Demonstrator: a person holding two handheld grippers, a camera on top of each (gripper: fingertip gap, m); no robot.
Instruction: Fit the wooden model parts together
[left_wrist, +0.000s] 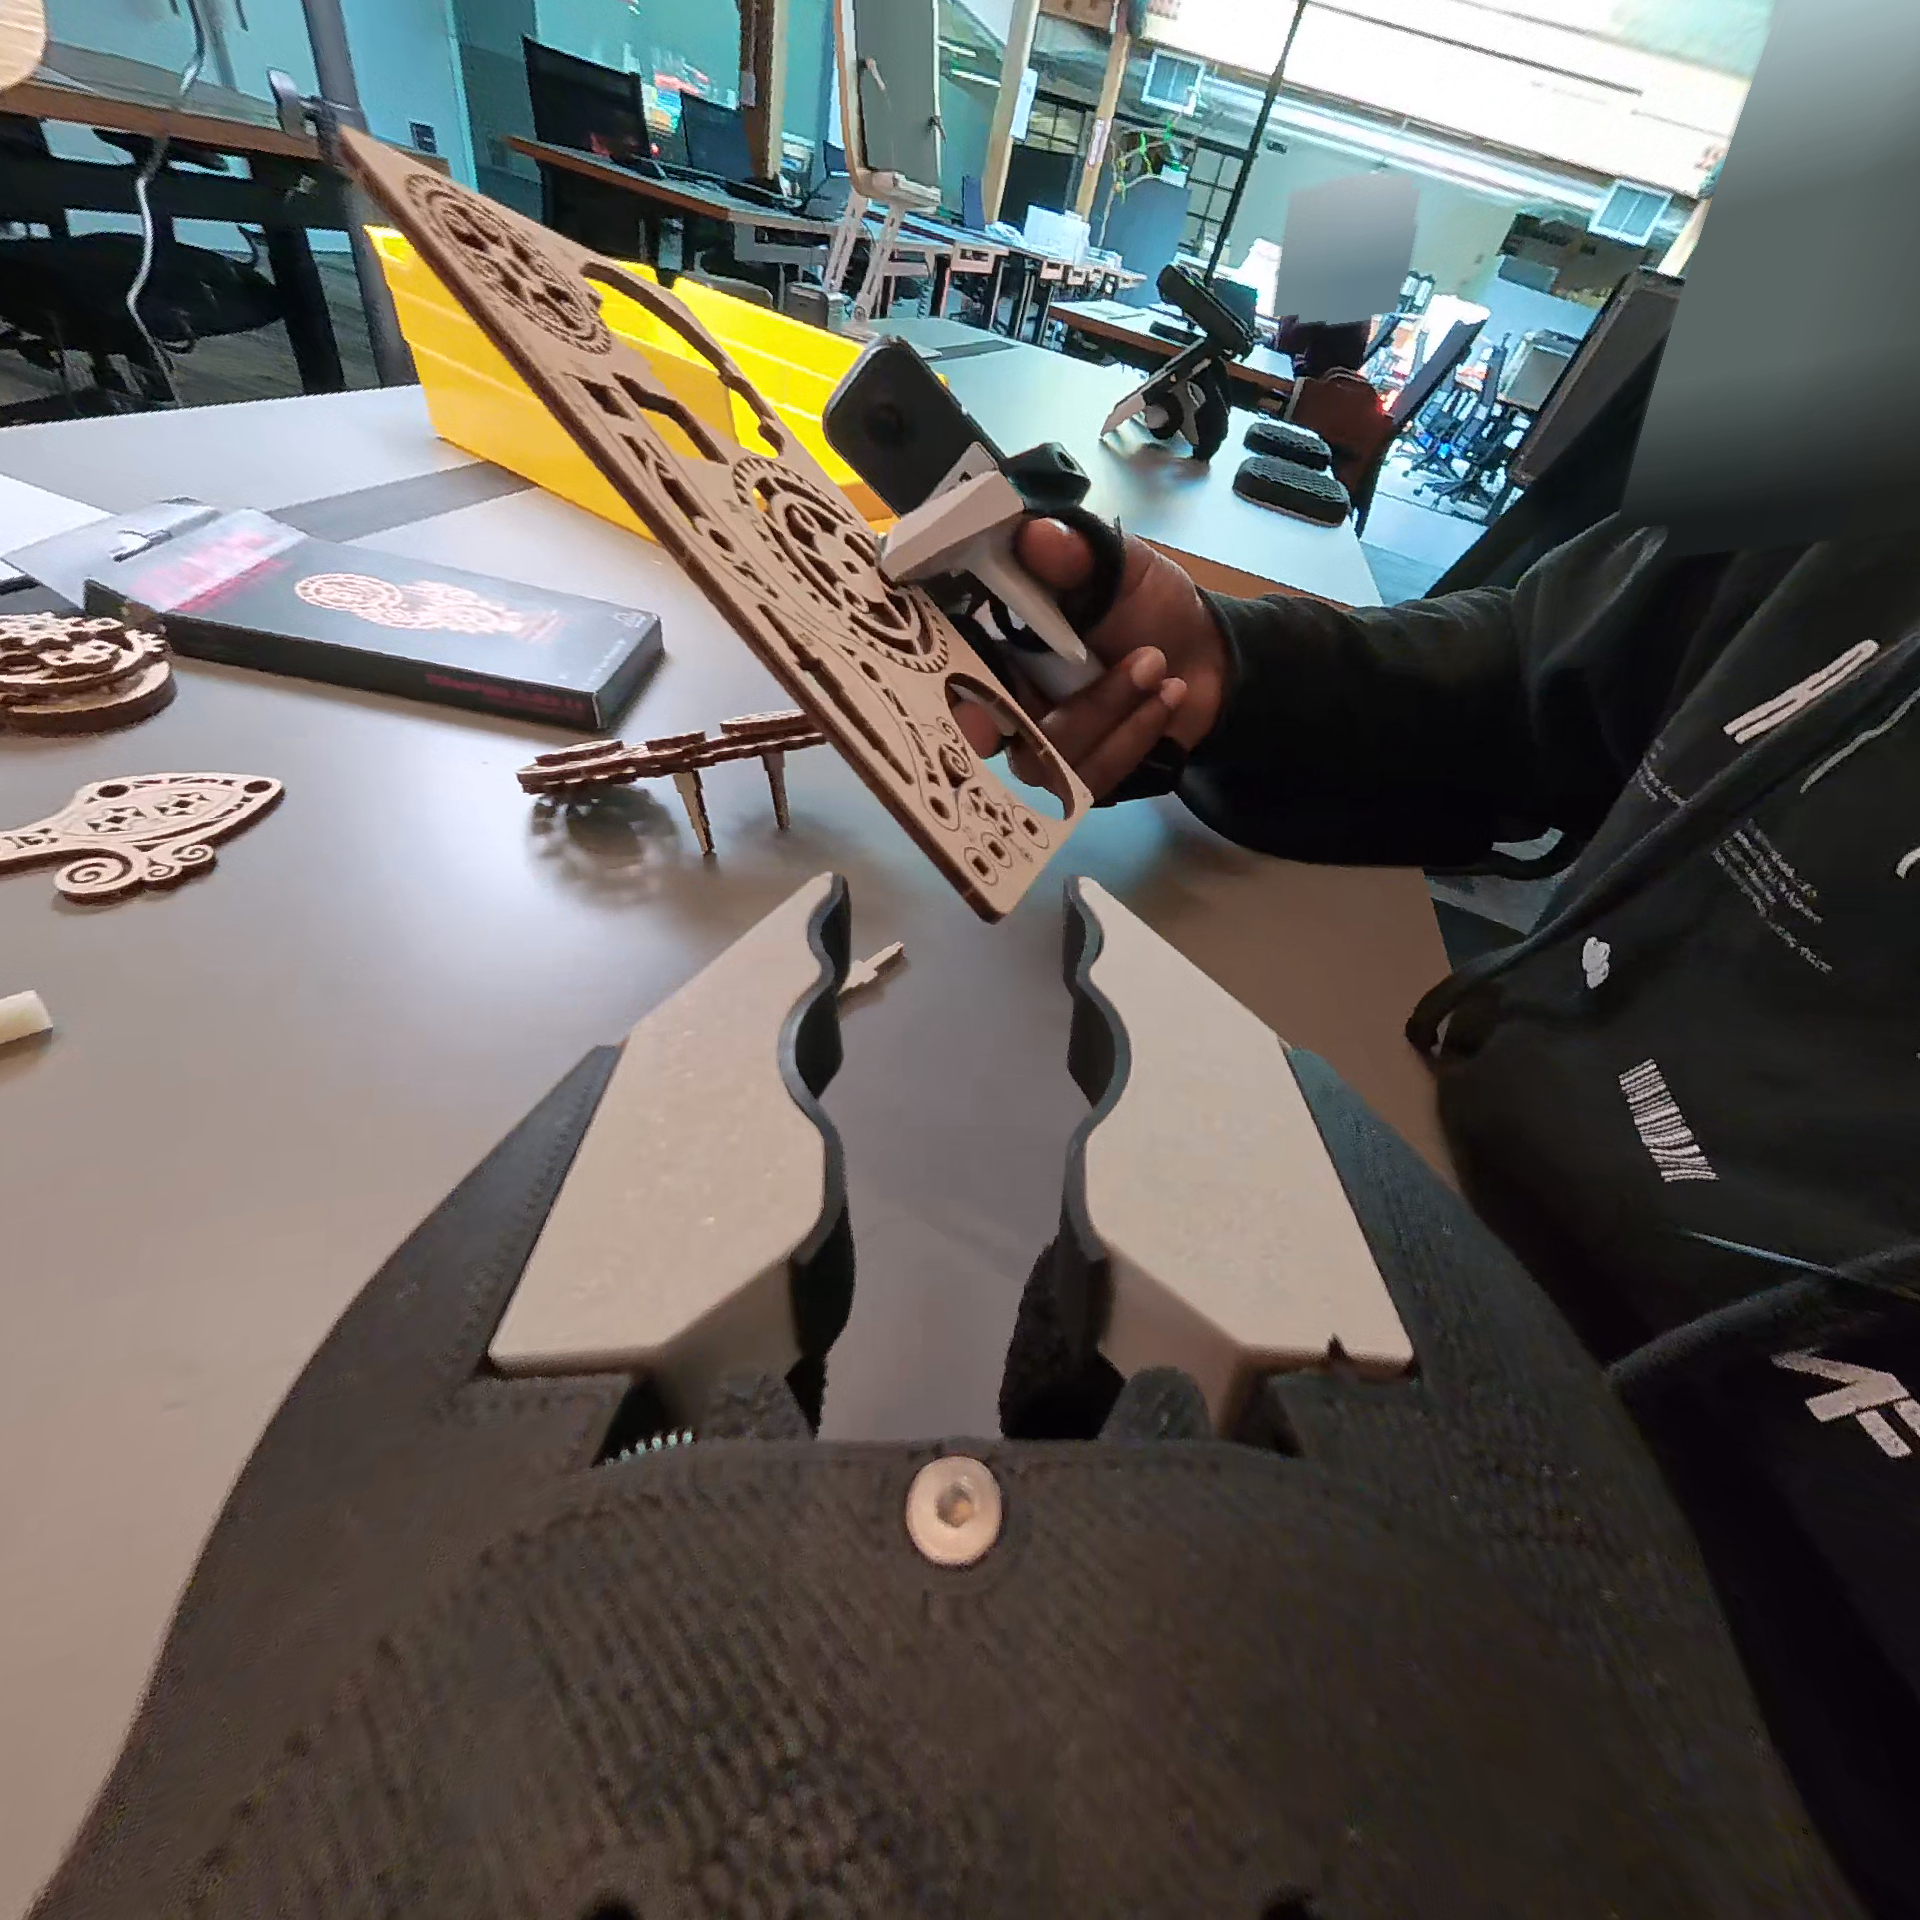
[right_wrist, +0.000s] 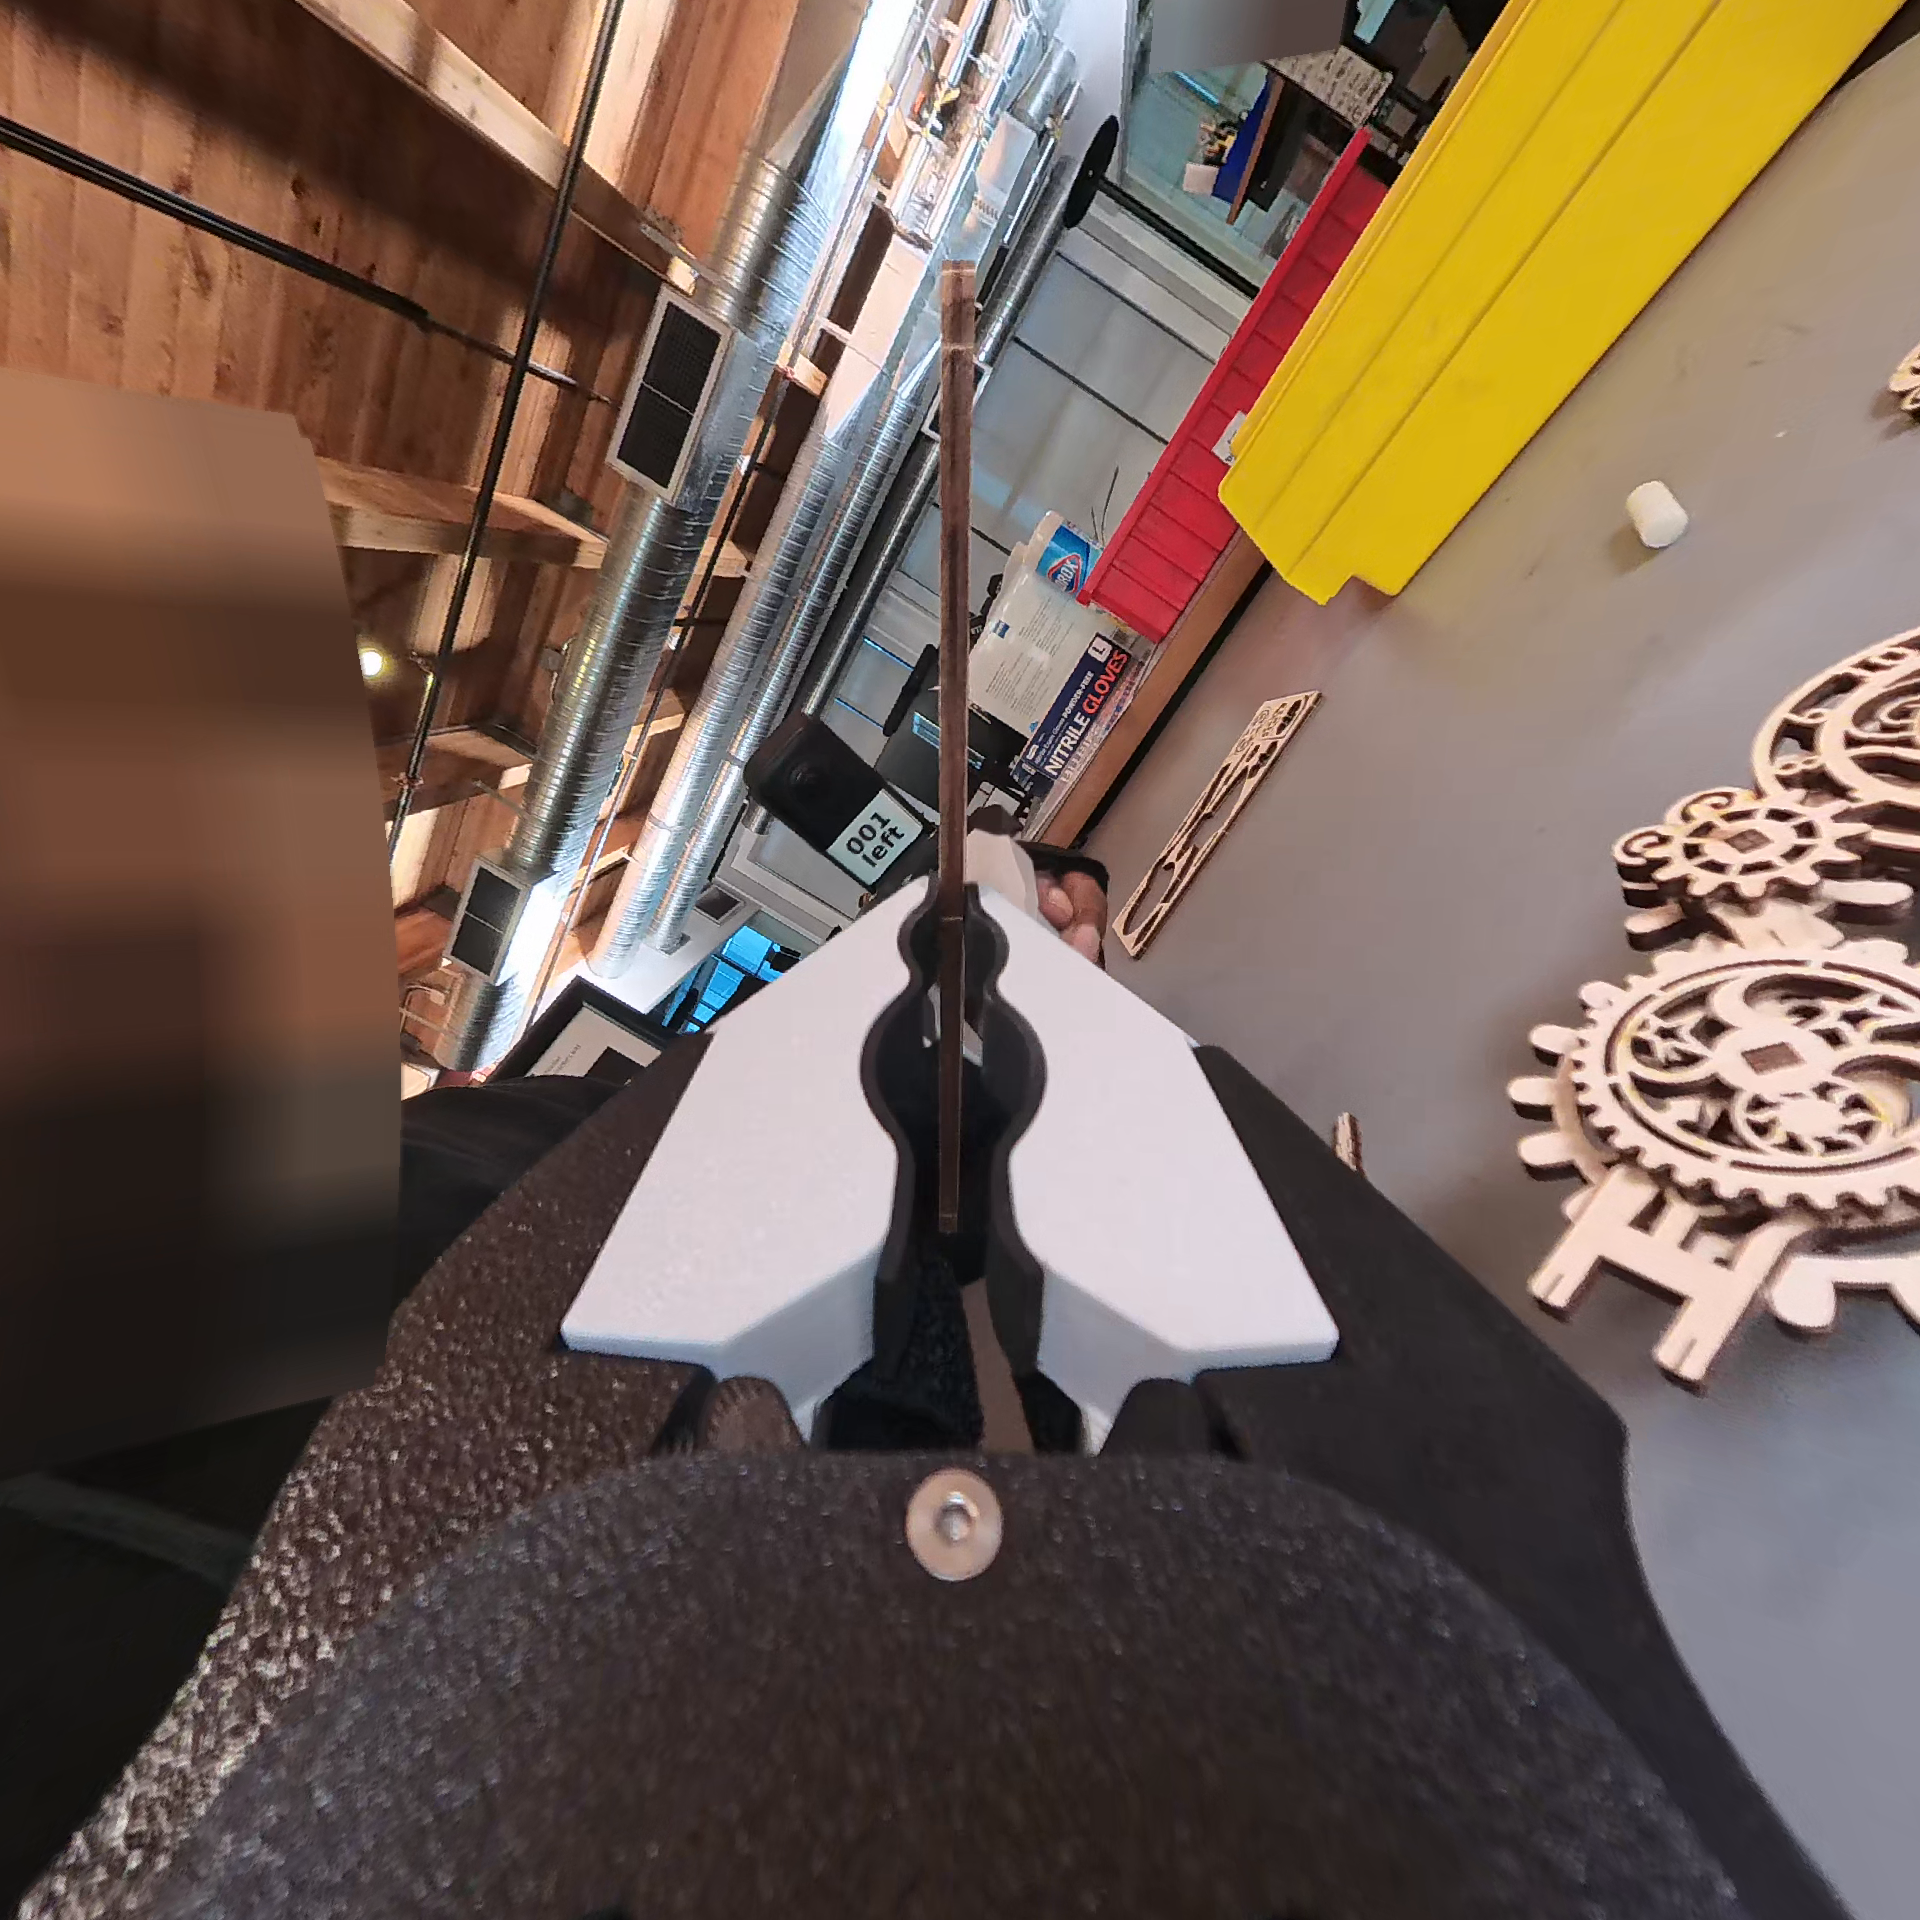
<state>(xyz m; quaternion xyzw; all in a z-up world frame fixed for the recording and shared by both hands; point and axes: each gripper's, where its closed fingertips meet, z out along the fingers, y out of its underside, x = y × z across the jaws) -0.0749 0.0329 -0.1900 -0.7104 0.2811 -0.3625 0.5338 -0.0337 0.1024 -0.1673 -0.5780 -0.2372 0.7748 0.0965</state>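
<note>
While the grey table (left_wrist: 260, 1195) carried most of the kit, the wooden sheet (left_wrist: 665, 488) stood clear of it in the air, tilted, its long axis running from the far upper left down to a near lower corner; that corner hung just above and between the tips of the left gripper (left_wrist: 951, 914), slightly toward its right finger, touching neither as far as the view showed; so the left gripper was plainly the nearer tool for whatever part had to be pressed out of the sheet. Behind it lay the yellow bin (left_wrist: 499, 405) and the black box (left_wrist: 416, 644); nearer, the legged gear assembly (left_wrist: 675, 753) stood on the table to the left of the sheet's low end (well within the left gripper's side). The right gripper (right_wrist: 951, 914) was closed on the sheet, pinching it edge-on at the tips, the board running straight out along its fingers; the left gripper's jaws stood moderately apart and empty; a small wooden peg (left_wrist: 871, 964) lay on the table just beyond its left finger.
</note>
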